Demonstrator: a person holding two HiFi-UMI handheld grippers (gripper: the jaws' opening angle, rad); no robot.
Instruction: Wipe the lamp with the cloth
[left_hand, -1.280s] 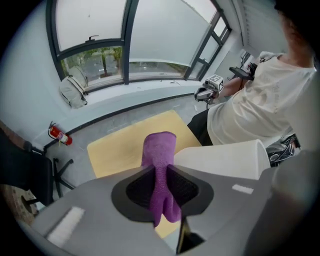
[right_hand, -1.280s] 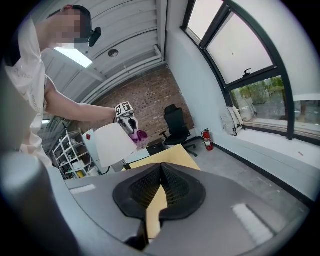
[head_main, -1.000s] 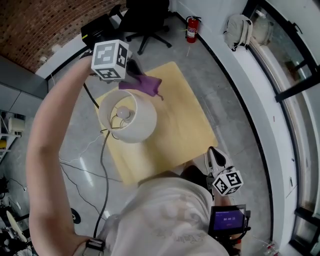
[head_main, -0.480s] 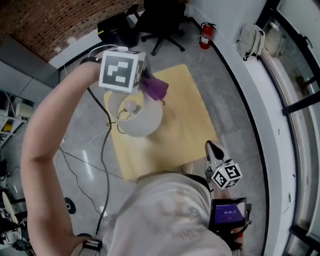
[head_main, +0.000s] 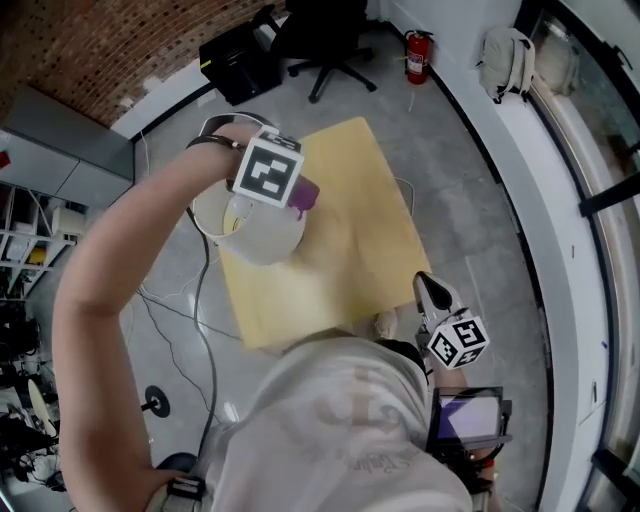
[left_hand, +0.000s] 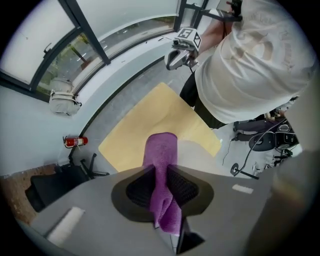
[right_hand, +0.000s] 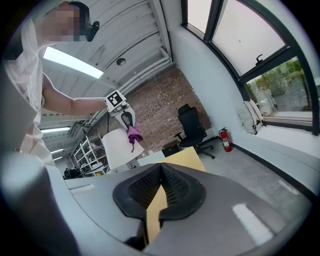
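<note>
The person's left arm (head_main: 110, 290) stretches far forward and is raised, the wrist turned so that the left hand-held gripper (left_hand: 160, 171) points straight down. Below that gripper lies the yellow counter (head_main: 360, 250). Right under the gripper, at the counter's far left corner, stands the lamp (head_main: 250, 238), its white shade open upward. The left jaws are clenched on the purple cloth (left_hand: 161, 147), which runs between the pads and hangs past the tips to the shade's upper rim. Whether it touches the shade cannot be told. The right hand-held gripper (right_hand: 161, 169) is held low beside the person's waist, well apart from the lamp, and points nearly level across the counter. Its jaws are closed tip to tip on nothing.
</note>
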